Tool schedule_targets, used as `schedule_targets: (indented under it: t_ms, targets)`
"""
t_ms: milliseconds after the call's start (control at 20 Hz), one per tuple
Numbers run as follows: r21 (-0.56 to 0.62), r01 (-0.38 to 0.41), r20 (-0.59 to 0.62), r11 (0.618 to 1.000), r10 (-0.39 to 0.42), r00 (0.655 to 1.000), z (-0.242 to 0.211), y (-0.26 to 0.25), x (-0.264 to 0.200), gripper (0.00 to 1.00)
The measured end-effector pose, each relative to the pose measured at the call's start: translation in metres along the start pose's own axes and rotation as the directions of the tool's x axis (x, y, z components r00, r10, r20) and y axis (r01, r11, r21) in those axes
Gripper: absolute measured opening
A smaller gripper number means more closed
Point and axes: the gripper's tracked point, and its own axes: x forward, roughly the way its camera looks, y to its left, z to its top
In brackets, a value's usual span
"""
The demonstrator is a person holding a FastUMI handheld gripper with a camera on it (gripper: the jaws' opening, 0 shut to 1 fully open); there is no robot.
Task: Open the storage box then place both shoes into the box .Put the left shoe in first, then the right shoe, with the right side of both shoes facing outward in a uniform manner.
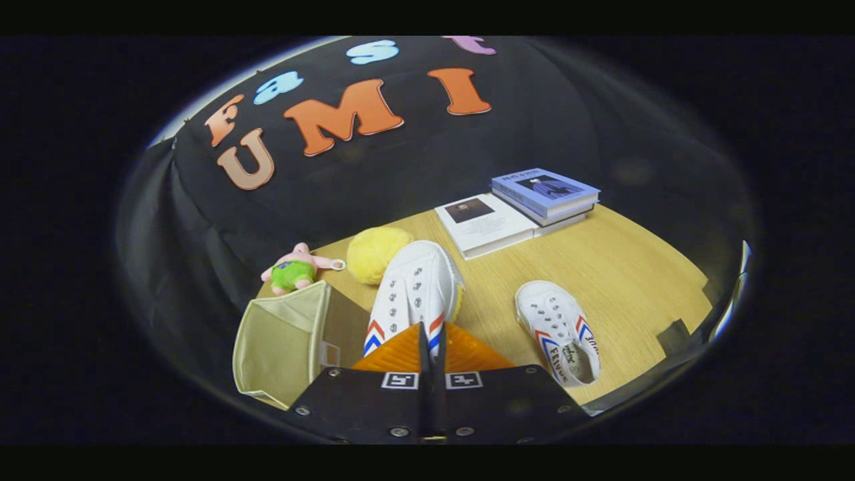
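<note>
The insole of the white shoe (560,332) lying to the right of the hand-held gripper (433,344) carried dark brand lettering, too small to read with certainty. The cover titles on the far books (544,192) were illegible.

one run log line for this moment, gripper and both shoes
gripper: shut on held shoe, lifted | other shoe: on table, right of fingers | storage box: open, left of fingers

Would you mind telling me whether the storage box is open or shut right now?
Open: the storage box shows its bare beige inside, beside the shoe held in the gripper.
</note>
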Motion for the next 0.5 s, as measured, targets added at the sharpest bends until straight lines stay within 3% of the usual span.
schedule_targets:
  t_ms: [500]
  targets:
    - [-0.019,-0.108,0.077,0.994,0.109,0.991,0.028,0.096,-0.015,0.00]
